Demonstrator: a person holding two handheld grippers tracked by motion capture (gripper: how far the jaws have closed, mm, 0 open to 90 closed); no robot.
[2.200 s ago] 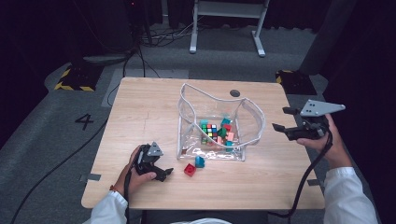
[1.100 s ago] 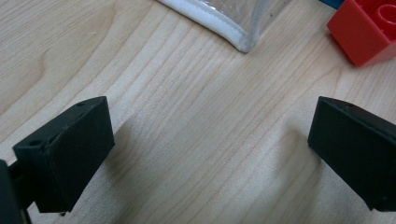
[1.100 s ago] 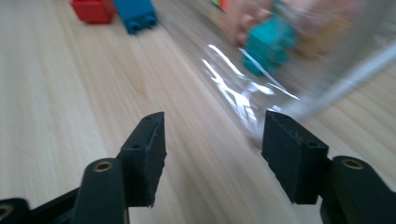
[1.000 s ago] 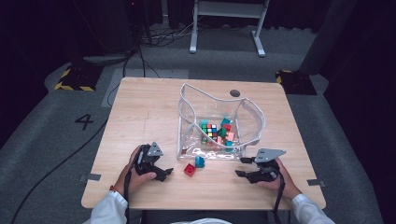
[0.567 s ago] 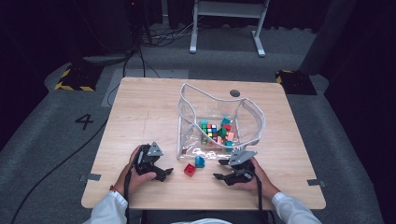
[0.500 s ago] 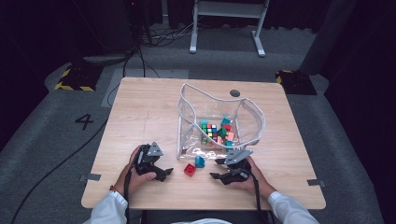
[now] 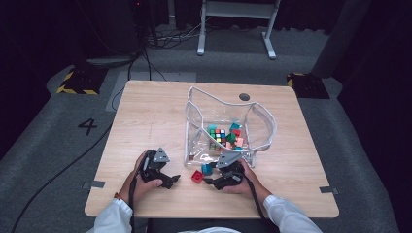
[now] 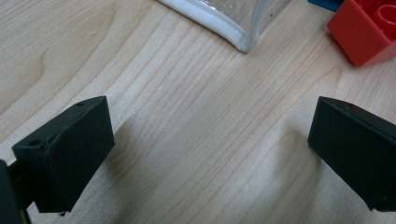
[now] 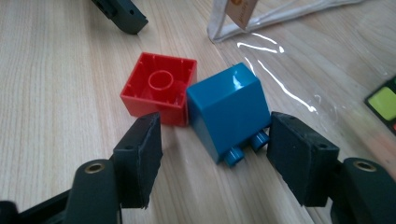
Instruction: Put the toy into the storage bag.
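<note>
A red brick [image 7: 197,175] lies upside down on the wooden table [image 7: 145,116], touching a blue brick [image 7: 207,168] that lies on its side. Both sit just in front of a clear plastic bag [image 7: 252,121] holding several coloured bricks. In the right gripper view my right gripper [image 9: 217,154] straddles the blue brick [image 9: 229,109], pads apart from it. Its jaws have just been opening. The red brick [image 9: 159,88] lies just beyond the left pad. My left gripper [image 8: 210,149] stands open over bare wood, with the red brick [image 8: 369,28] ahead on the right.
The bag's white-edged corner [image 8: 233,37] lies just ahead of the left gripper. The other gripper's jaw tip [image 9: 121,14] shows beyond the red brick. A round dark hole [image 7: 244,97] sits in the table behind the bag. Beyond the table are cables and a white stand.
My right hand has come leftward along the table's front, from the right side to the bricks by the bag. The left hand has stayed where it was.
</note>
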